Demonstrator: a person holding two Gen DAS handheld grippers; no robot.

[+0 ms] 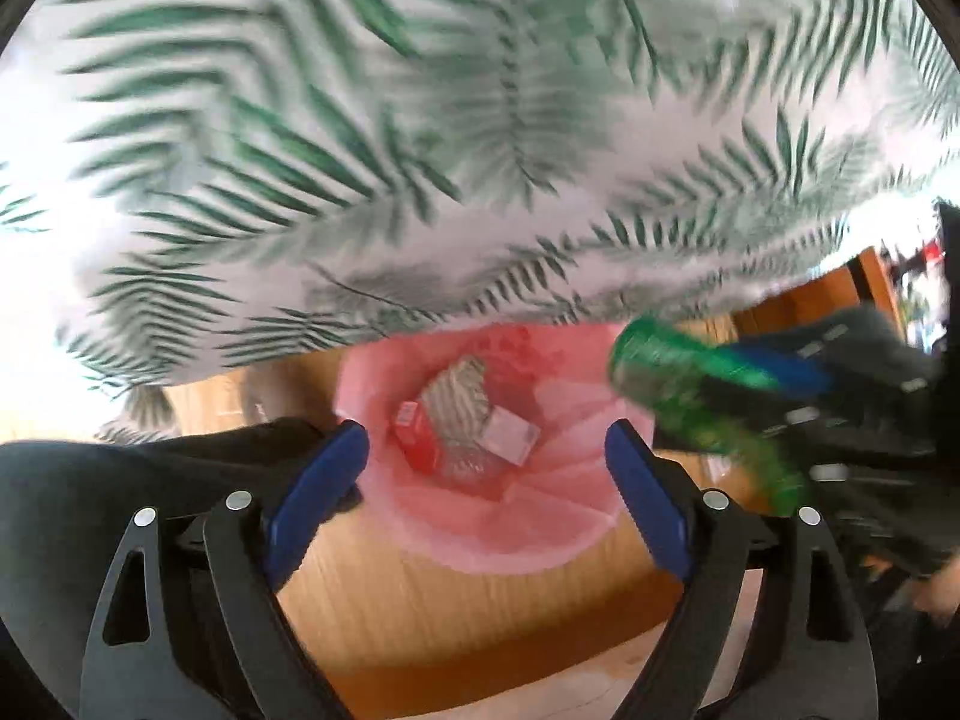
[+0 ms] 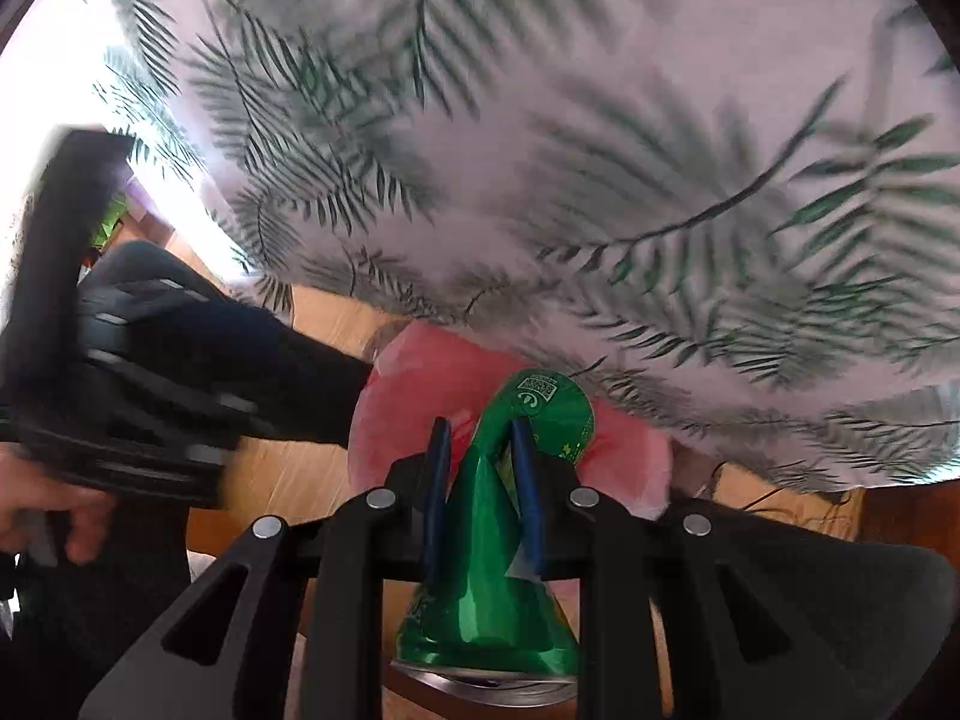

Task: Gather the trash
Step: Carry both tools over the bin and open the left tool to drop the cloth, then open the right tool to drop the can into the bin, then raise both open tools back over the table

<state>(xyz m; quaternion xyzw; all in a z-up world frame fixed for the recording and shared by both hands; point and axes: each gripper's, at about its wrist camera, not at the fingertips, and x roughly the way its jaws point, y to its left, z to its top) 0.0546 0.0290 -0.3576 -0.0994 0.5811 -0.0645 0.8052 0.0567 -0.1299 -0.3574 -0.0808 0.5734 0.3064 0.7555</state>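
A bin lined with a pink bag (image 1: 558, 516) stands on the wooden floor below both grippers. Inside lie a red carton (image 1: 417, 438), a white box (image 1: 510, 435) and a crumpled silvery wrapper (image 1: 459, 390). My left gripper (image 1: 487, 474) hangs over the bin, jaws wide open with nothing between them. In the right wrist view my right gripper (image 2: 480, 486) is shut on a crushed green can (image 2: 489, 570), squeezing its middle, above the pink bag (image 2: 414, 396). From the left wrist view the same green can (image 1: 690, 396) shows blurred at the bin's right rim.
A white cloth printed with green fern leaves (image 1: 420, 150) hangs just behind the bin and fills the upper half of both views. Wooden floor (image 1: 450, 618) lies around the bin. A hand (image 2: 54, 516) grips the left gripper's handle at the left edge of the right wrist view.
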